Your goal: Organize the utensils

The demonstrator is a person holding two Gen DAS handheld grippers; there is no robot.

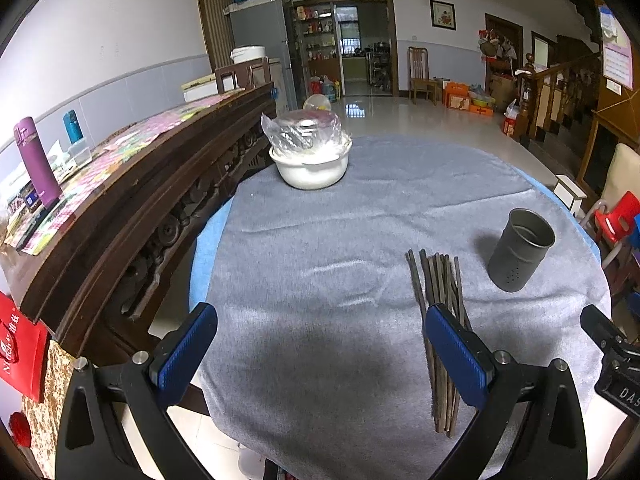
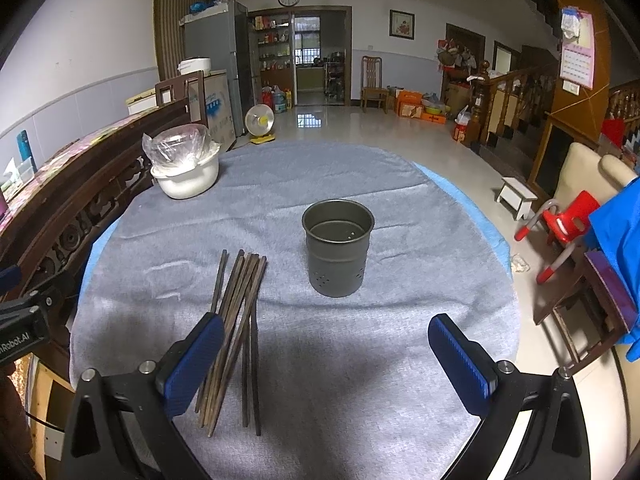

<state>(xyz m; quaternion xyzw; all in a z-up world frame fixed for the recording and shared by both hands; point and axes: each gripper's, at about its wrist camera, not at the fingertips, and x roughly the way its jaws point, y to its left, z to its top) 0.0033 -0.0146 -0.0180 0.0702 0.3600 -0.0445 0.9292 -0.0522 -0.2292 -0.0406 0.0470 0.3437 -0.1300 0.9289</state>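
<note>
A bundle of several dark wooden chopsticks [image 1: 438, 280] [image 2: 240, 292] lies flat on the grey cloth [image 1: 340, 248] [image 2: 360, 340]. To its right a dark metal holder cup [image 1: 520, 250] [image 2: 338, 246] stands upright and empty. My left gripper [image 1: 320, 328] hovers open over the cloth, its right finger over the chopsticks' near half. My right gripper [image 2: 326, 338] is open too, in front of the cup, with its left finger above the chopsticks. Neither holds anything.
A white bowl with a plastic-wrapped dish [image 1: 310, 156] [image 2: 186, 168] sits at the table's far left. A carved wooden sideboard [image 1: 132, 208] flanks the table's left edge. A red child's chair [image 2: 564, 220] and a white stool [image 2: 518, 196] stand on the floor at right.
</note>
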